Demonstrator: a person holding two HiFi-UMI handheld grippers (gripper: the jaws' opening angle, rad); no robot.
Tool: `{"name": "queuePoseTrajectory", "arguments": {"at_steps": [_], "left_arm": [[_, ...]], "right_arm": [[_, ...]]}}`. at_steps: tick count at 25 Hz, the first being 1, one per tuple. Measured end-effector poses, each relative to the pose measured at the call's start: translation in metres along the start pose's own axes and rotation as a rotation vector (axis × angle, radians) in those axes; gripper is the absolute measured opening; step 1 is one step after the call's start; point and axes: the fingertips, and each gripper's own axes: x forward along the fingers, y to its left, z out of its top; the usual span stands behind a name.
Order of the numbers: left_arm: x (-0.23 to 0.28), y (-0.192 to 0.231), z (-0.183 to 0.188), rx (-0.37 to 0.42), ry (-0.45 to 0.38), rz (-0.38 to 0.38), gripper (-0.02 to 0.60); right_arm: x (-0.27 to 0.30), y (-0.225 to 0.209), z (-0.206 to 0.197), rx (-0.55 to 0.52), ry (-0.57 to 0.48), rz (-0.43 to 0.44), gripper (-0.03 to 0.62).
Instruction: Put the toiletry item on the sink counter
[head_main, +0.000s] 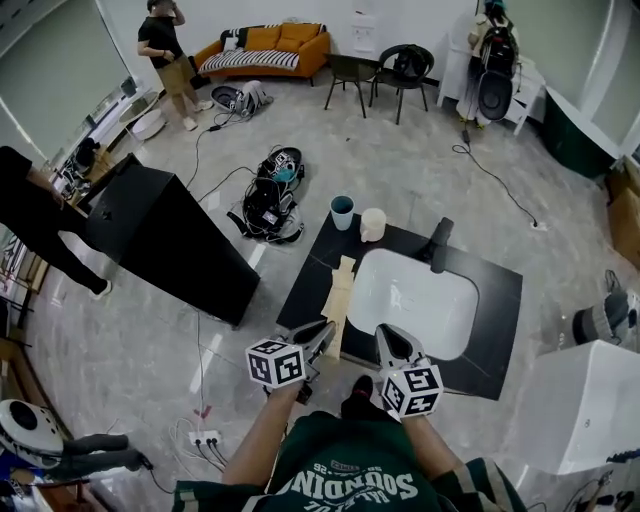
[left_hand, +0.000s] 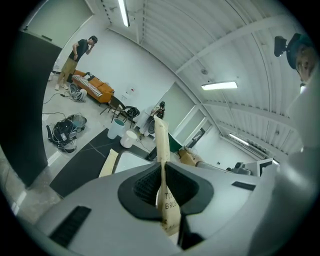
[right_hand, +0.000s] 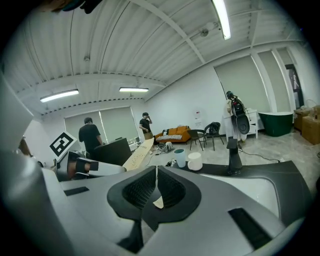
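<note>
Left tongs clamp a toothbrush packet at the sink counter's near edge; right tongs empty.

Left gripper (head_main: 318, 340), at 7 o'clock from the basin (head_main: 415, 300): jaws pressed onto the lower part of a tan paper toothbrush packet (left_hand: 161, 150), which sticks up past the tips, off the counter. Right gripper (head_main: 392, 345), just beside it at the basin's 6 o'clock: jaws closed to a thin slit, nothing between them. Black counter (head_main: 500, 300) holds the white basin. A second tan packet (left_hand: 107, 162) lies flat on the counter at the basin's 9 o'clock. Teal cup (head_main: 342, 212) and cream cup (head_main: 373, 224) stand side by side at 11 o'clock, dark faucet (head_main: 440, 245) at 1 o'clock. Far back at 10 o'clock, an orange sofa (head_main: 265, 48) and a standing person (head_main: 165, 60).
</note>
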Motion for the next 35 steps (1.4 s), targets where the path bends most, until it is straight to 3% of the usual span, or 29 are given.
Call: {"name": "queuePoseTrajectory", "arguments": {"at_steps": [15,35], "left_arm": [[0.07,0.024,0.035,-0.018,0.033,-0.014,0.037],[0.08,0.077,0.057,-0.025,0.107,-0.062,0.037]], "right_arm": [[0.041,-0.058,0.024,0.01,0.015,-0.026,0.043],[0.086,-0.051,0.037,0.017,-0.002,-0.11,0.043]]}}
